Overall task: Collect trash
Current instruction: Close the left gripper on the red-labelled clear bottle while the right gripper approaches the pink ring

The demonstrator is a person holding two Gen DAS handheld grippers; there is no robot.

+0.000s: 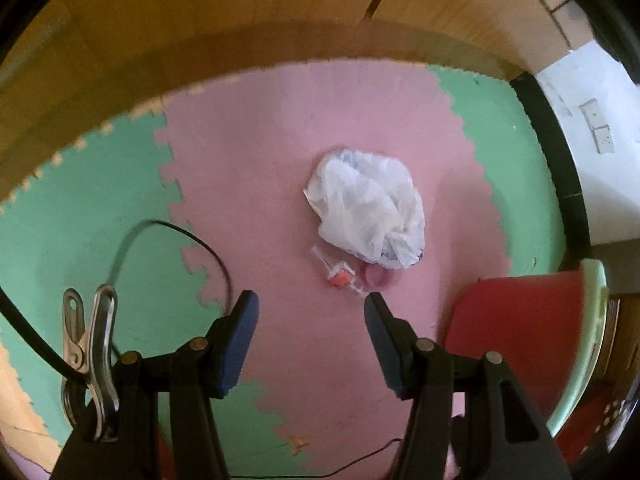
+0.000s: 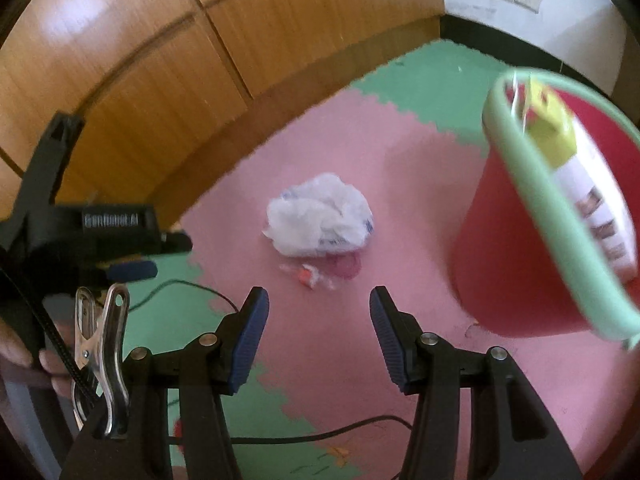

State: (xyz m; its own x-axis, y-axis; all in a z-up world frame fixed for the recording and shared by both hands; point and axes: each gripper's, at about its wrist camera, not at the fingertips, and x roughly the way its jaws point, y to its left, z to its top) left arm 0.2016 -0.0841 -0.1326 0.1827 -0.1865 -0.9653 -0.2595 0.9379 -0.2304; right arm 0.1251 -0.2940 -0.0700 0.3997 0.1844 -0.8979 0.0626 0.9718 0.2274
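Note:
A crumpled white plastic bag (image 1: pixel 370 210) lies on the pink foam mat (image 1: pixel 260 200); it also shows in the right wrist view (image 2: pixel 320 222). Just in front of it lie a small clear wrapper with an orange piece (image 1: pixel 338 276) (image 2: pixel 310 274) and a pink ring-shaped scrap (image 1: pixel 378 276) (image 2: pixel 346 266). My left gripper (image 1: pixel 310 302) is open and empty, above the mat, short of the wrapper. My right gripper (image 2: pixel 318 298) is open and empty, also short of the wrapper. A red bin with a pale green rim (image 2: pixel 520 248) (image 1: pixel 516 320) stands right of the trash and holds a yellow-and-white package (image 2: pixel 560 152).
Green mat tiles (image 1: pixel 80 220) flank the pink one. Wooden cabinet panels (image 2: pixel 160 80) stand behind, and a white wall with sockets (image 1: pixel 592 128) at the right. Black cables (image 2: pixel 320 434) trail over the mat near me. The left gripper's body (image 2: pixel 80 232) shows at left in the right wrist view.

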